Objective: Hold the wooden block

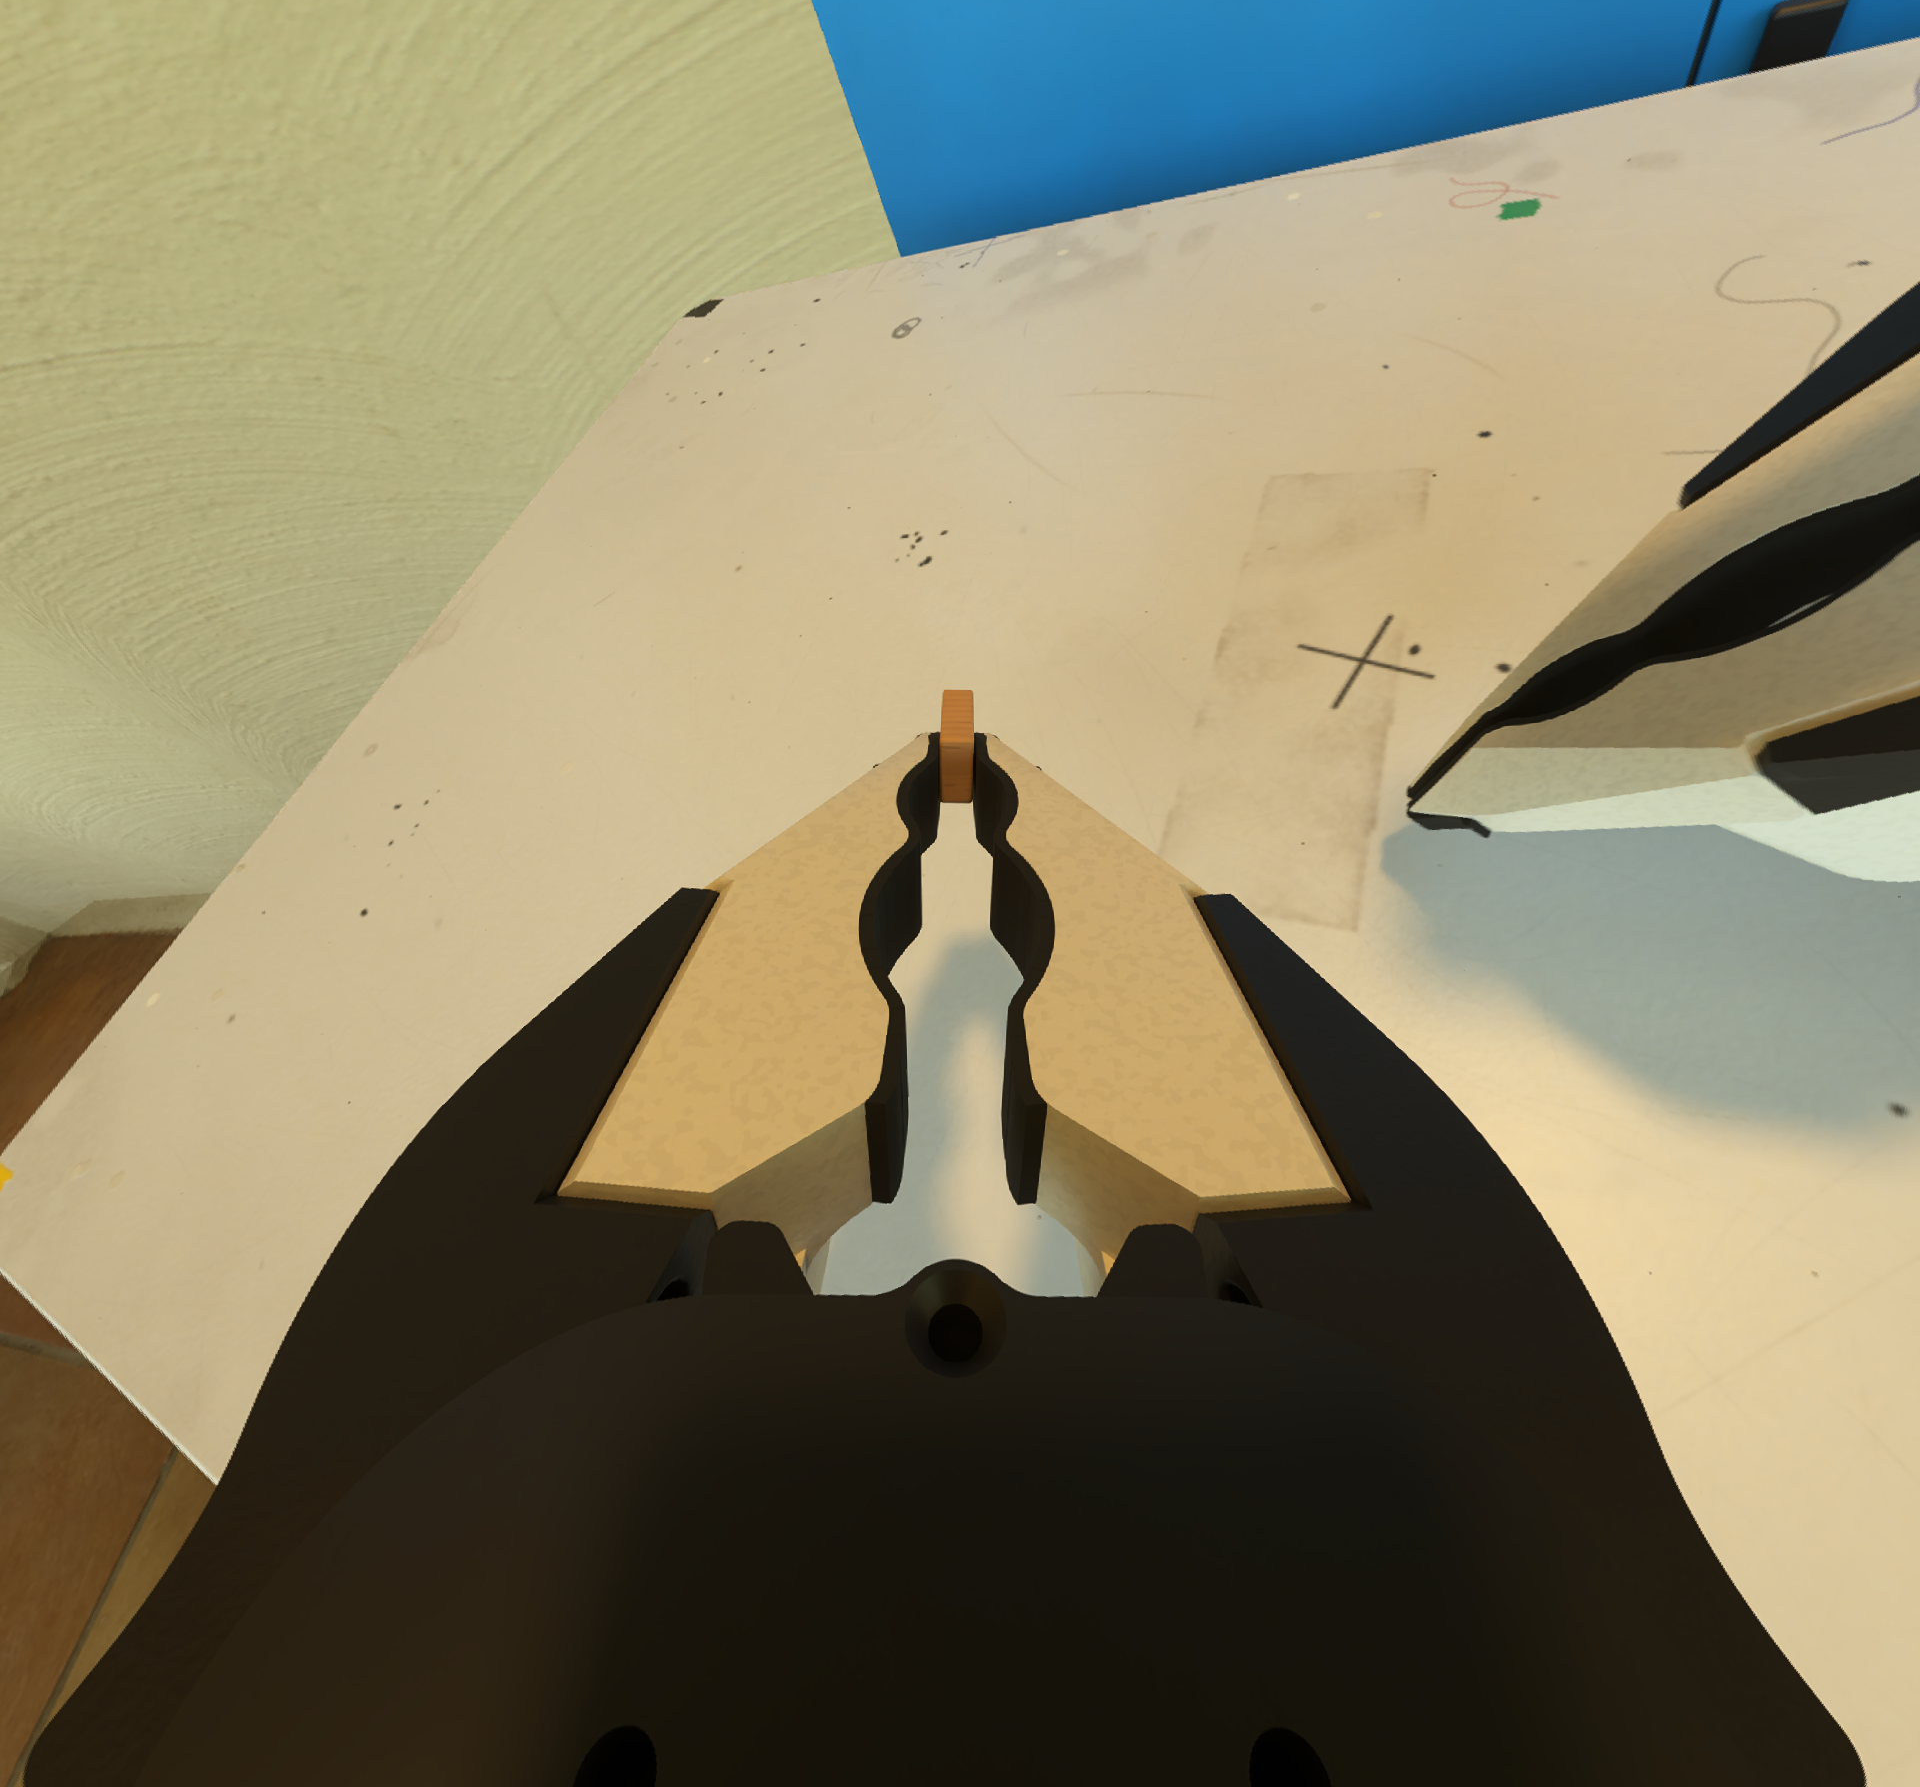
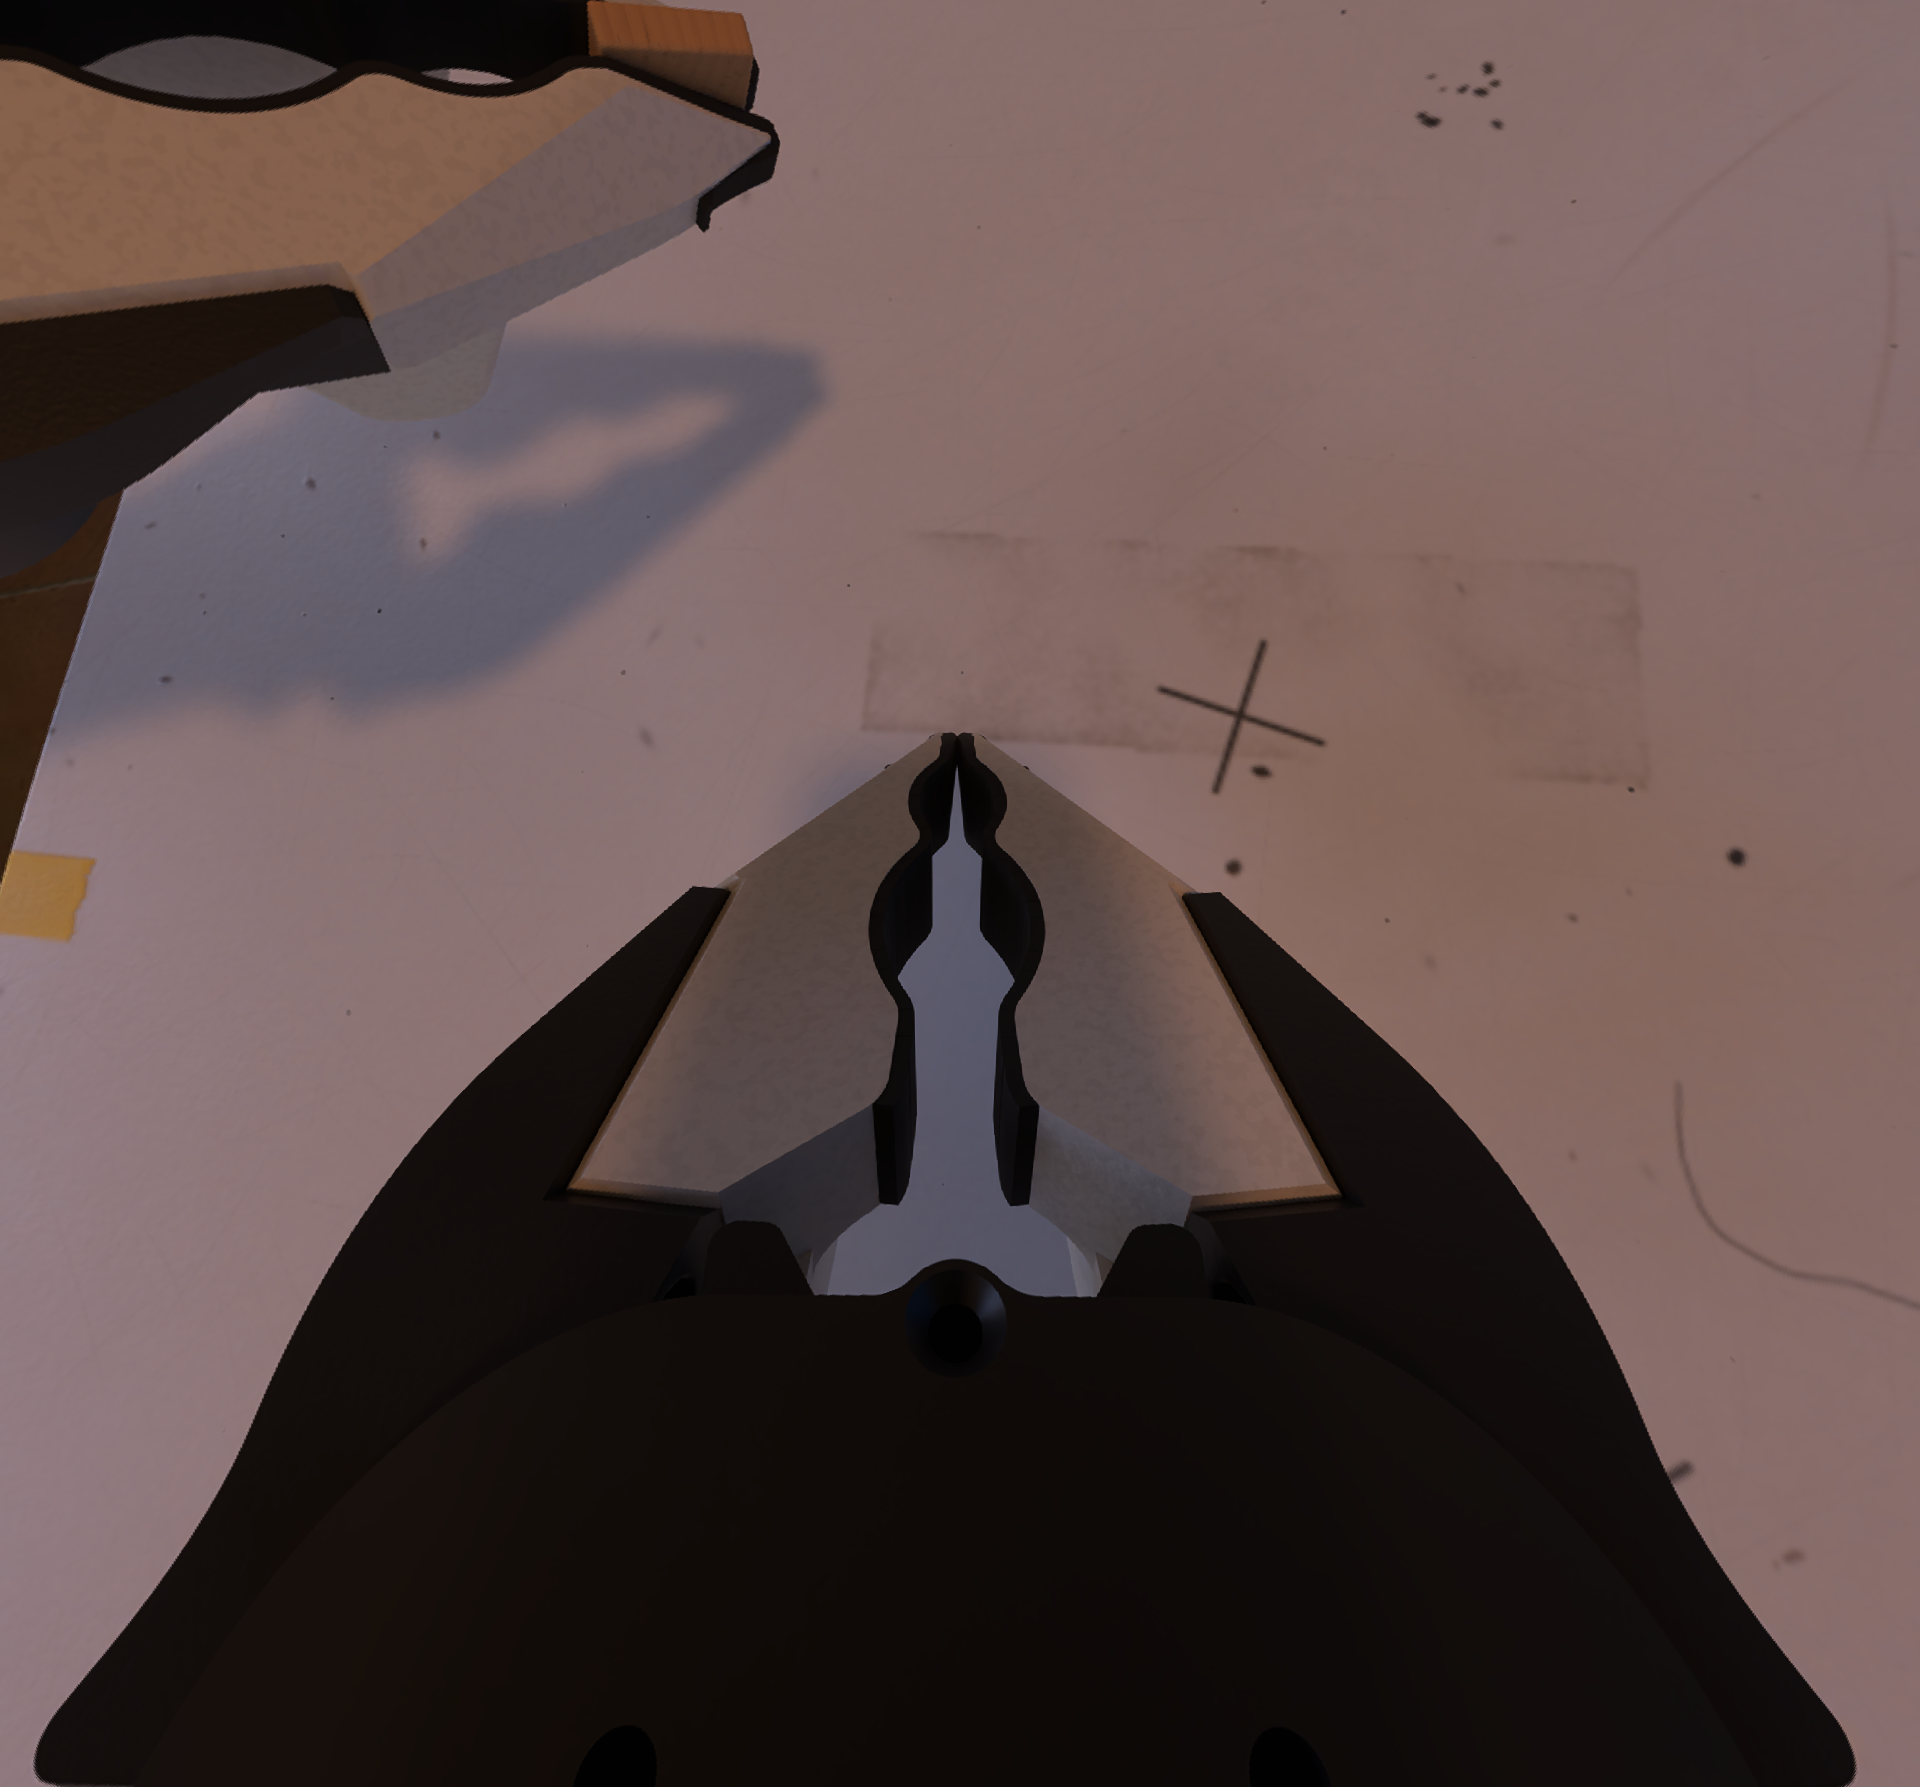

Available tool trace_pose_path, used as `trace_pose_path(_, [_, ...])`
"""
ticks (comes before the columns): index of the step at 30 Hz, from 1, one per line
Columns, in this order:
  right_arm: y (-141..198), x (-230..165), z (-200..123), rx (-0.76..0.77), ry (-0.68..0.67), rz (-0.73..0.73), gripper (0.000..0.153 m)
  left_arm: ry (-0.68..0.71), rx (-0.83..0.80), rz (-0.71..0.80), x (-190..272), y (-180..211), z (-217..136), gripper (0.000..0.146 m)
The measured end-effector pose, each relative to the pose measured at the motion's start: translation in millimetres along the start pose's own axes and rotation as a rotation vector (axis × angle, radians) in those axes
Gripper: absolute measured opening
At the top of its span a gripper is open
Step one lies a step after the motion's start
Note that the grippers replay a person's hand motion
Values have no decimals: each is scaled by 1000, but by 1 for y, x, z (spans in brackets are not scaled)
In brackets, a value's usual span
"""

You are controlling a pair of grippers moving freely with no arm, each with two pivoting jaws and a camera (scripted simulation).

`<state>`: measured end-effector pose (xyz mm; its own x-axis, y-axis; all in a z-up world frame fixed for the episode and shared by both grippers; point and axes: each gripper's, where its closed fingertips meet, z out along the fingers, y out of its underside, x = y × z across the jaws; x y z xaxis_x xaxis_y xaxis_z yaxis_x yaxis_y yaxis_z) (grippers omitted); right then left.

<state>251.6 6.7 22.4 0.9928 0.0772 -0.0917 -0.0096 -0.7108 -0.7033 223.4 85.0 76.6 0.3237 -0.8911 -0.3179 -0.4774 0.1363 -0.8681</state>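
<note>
A small orange-brown wooden block point(image 1: 957, 745) is pinched between the fingertips of my left gripper point(image 1: 957, 763), held above the pale table point(image 1: 727, 594). The block sticks out past the tips. In the right wrist view the same block point(image 2: 670, 38) shows at the upper left in the left gripper point(image 2: 675, 75), clear of the table, with its shadow below. My right gripper point(image 2: 957, 750) is shut and empty, its tips together just above the table. It also shows at the right edge of the left wrist view point(image 1: 1444, 802).
A black cross mark point(image 1: 1364, 662) and a greyish rectangular smudge point(image 1: 1309, 698) lie on the table between the grippers; the cross also shows in the right wrist view point(image 2: 1240, 717). The table's left edge point(image 1: 343, 761) borders a yellow-green wall. A blue wall stands behind.
</note>
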Motion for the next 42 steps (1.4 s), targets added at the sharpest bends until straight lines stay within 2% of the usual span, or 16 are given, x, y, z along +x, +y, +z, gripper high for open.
trace_pose_path(18, [3,-4,10,7,20,-71,0,13,26,65,5,-6,-2,5])
trace_pose_path(25, [-8,-11,-3,47,39,-127,0,14,18,60,4,-4,-1,5])
trace_pose_path(29, [1,-24,-5,13,-6,-147,0,13,20,67,4,-5,-1,5])
trace_pose_path(32, [11,-22,0,-26,8,-156,0,16,19,72,4,-5,-1,5])
trace_pose_path(42, [11,-17,3,-18,0,-153,0,33,35,94,7,-8,-2,5])
